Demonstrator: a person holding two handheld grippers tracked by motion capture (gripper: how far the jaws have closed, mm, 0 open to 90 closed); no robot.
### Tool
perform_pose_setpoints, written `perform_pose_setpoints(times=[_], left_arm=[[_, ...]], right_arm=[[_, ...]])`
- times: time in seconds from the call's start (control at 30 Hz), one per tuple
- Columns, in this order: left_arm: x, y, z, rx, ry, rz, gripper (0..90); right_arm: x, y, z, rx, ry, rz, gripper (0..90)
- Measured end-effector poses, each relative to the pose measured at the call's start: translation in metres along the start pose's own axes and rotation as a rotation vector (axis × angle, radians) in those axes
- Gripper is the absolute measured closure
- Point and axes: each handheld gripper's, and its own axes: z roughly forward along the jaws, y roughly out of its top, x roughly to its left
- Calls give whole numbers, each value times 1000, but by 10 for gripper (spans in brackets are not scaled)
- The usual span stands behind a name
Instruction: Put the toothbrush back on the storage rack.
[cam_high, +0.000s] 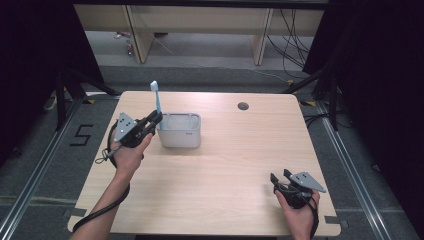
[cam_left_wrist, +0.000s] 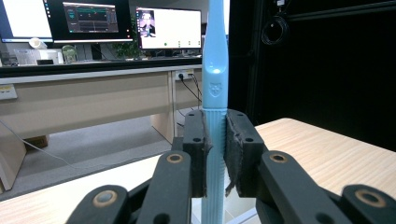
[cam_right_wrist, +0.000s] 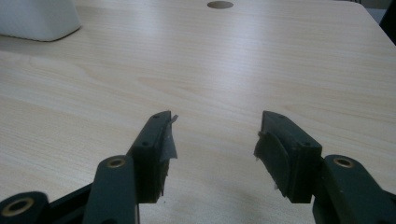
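Note:
A light blue toothbrush (cam_high: 157, 100) stands upright at the left end of a white rectangular holder (cam_high: 180, 130) on the wooden table (cam_high: 225, 165). My left gripper (cam_high: 156, 120) is shut on its handle, just left of the holder. In the left gripper view the blue handle (cam_left_wrist: 214, 84) rises between the two black pads (cam_left_wrist: 195, 140), and its head is cut off by the frame's top. My right gripper (cam_high: 280, 176) rests low near the table's front right corner, jaws apart with nothing between them; in its own view the right gripper (cam_right_wrist: 214, 140) faces bare wood.
A round cable hole (cam_high: 243, 106) lies near the table's far edge, also the hole (cam_right_wrist: 220, 4) in the right gripper view. The white holder's corner (cam_right_wrist: 37, 18) shows at top left there. Desks and monitors (cam_left_wrist: 93, 23) stand beyond the table.

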Motion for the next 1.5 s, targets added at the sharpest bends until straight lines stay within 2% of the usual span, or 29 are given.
perform_pose_setpoints(times=[0.2,0.33,0.43,0.57,0.6,0.8,1.13,1.17,1.2,1.23,1.27,1.5], left_arm=[[1,1,3,1,1,-1,788],[1,2,6,-1,2,-1,788],[2,2,7,4,5,0,788],[4,1,8,2,11,-5,788],[5,1,8,4,13,-5,788],[8,1,9,4,23,-5,788],[12,-4,13,21,32,-5,788],[12,-5,14,23,33,-5,787],[12,-6,14,25,34,-5,788],[13,-7,15,27,35,-4,788],[13,-7,15,29,35,-4,788],[13,-10,16,37,37,-5,787]], right_arm=[[0,0,1,-15,-2,-5,453],[0,0,0,-3,-8,-13,453],[1,-1,1,-10,11,4,453],[0,0,0,1,-7,-13,452],[0,0,1,-16,-1,-6,452],[1,0,1,-12,1,0,452],[1,0,1,-10,-3,-2,452],[0,0,1,-16,-12,-16,452],[0,-1,2,-13,6,-4,452],[0,0,0,2,-4,-9,452],[0,0,2,-16,-3,-7,452],[1,0,1,-13,-4,-5,452]])
